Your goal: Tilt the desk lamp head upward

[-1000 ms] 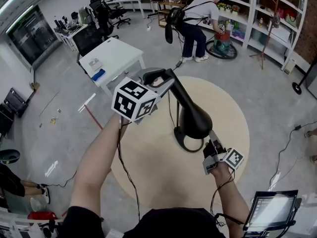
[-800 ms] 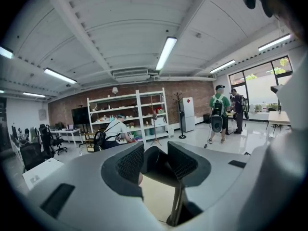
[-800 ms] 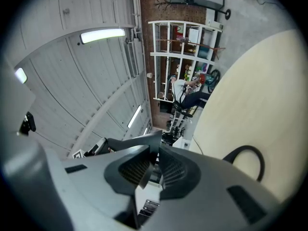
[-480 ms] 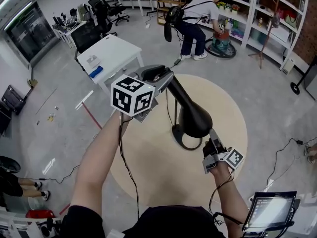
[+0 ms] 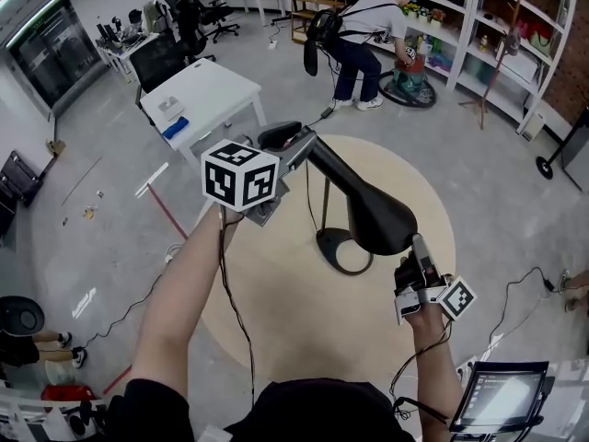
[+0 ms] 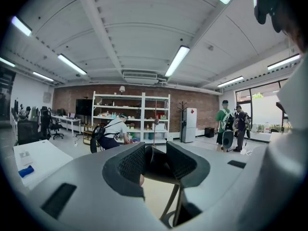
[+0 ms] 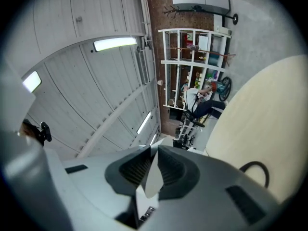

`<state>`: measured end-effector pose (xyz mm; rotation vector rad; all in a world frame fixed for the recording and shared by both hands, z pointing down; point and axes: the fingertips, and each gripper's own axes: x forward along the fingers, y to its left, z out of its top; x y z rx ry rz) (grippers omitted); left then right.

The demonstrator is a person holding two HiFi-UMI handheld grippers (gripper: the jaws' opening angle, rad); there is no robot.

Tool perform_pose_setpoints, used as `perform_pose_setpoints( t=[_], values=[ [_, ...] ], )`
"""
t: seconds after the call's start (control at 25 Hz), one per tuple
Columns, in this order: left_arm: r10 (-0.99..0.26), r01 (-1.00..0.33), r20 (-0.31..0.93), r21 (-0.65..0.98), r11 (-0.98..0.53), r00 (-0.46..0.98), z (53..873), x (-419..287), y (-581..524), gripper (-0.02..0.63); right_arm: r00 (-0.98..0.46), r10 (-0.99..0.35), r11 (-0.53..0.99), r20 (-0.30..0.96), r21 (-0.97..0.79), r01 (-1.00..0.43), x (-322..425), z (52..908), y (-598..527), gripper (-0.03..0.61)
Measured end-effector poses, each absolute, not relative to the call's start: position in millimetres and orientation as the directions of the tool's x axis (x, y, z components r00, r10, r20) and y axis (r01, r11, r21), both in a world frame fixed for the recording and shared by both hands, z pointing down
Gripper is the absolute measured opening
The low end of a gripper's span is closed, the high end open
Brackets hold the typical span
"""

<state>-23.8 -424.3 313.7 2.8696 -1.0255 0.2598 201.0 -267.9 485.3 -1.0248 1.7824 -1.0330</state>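
Head view: the black desk lamp (image 5: 345,187) stands on the round worktop (image 5: 276,302), with the left claw (image 5: 293,145) at its neck (image 5: 317,159) and the right claw (image 5: 421,251) under the lamp head (image 5: 382,221). Left gripper view: the jaws have just been closing and sit narrow, clamped on that dark neck. Right gripper view: the jaws nearly meet, pinching the head's thin pale edge (image 7: 153,179).

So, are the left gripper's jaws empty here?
No, the left gripper, its jaws having just closed further, clamps the black lamp arm between its pads.

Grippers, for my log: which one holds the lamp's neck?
The left gripper: its fingers, just closing, clamp the black lamp neck; the right gripper pinches the lamp head.
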Motion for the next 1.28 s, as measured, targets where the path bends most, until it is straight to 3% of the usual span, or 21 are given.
perform_pose_setpoints(
  t=[0.52,0.84,0.96,1.04,1.16,1.28],
  values=[
    [-0.612,-0.634,0.171,0.142,-0.760,0.772,336.4,-38.9,-438.7,0.147,-0.333,-0.863,0.473,-0.380,-0.839,-0.268,224.5,395.0,-269.2,0.051],
    [-0.625,-0.647,0.175,0.131,-0.751,0.761,350.9,-43.9,-435.7,0.147,-0.345,-0.830,0.538,-0.439,-0.792,-0.287,222.4,352.1,-263.9,0.052],
    [-0.632,-0.651,0.190,0.054,-0.757,0.751,351.1,-42.5,-434.2,0.147,-0.361,-0.830,0.538,-0.426,-0.782,-0.314,221.7,339.4,-264.6,0.052],
    [-0.618,-0.613,0.226,-0.104,-0.784,0.753,349.0,-42.5,-432.0,0.147,-0.381,-0.839,0.519,-0.388,-0.780,-0.349,218.0,334.4,-267.8,0.052],
    [-0.547,-0.456,0.332,-0.315,-0.832,0.769,349.4,-40.4,-431.5,0.147,-0.399,-0.857,0.482,-0.325,-0.779,-0.402,216.3,332.5,-279.7,0.052],
    [-0.428,-0.308,0.426,-0.323,-0.895,0.797,351.0,-36.6,-424.5,0.147,-0.392,-0.868,0.461,-0.304,-0.786,-0.412,220.7,332.5,-286.3,0.051]
  ],
)
